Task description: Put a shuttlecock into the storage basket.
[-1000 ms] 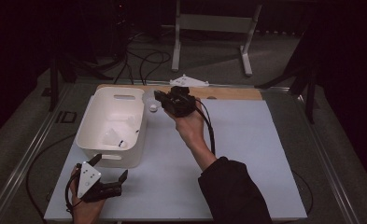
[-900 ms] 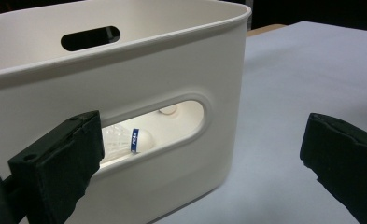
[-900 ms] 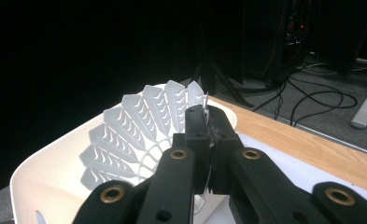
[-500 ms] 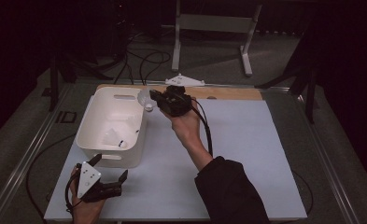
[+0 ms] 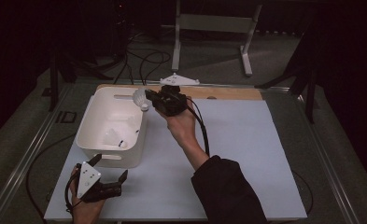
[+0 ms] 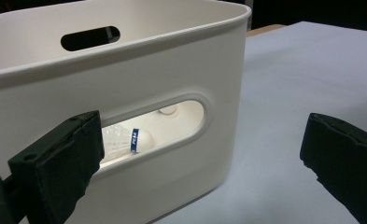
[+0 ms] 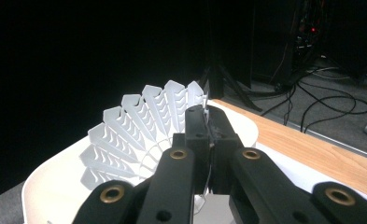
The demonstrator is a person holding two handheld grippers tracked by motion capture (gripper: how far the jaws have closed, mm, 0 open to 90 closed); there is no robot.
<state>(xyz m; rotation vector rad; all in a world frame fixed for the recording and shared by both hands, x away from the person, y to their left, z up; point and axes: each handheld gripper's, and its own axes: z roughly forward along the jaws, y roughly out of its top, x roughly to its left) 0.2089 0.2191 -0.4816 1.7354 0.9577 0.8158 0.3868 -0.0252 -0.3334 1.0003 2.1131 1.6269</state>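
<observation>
At the near edge of the table, the left gripper (image 5: 107, 183) is rested on the pale blue-grey table mat (image 5: 246, 154), its jaws spread wide and holding nothing, aimed at the white plastic bin with slotted handles (image 5: 99, 150).

Just beyond it, a white plastic shuttlecock with a blue band (image 5: 114, 139) is seen lying on the bin's floor, so part of the work appears done.

Farther off, the right gripper (image 5: 148, 99) is held above the bin's far right corner, its jaws clenched on the skirt of a second white shuttlecock (image 5: 140, 99). By this reading, that one is yet to be dropped in.

The blue band with lettering (image 6: 134, 139) is seen through the handle slot in the left gripper view. The ribbed skirt (image 7: 139, 126), pinched at its edge, is detailed in the right gripper view.
</observation>
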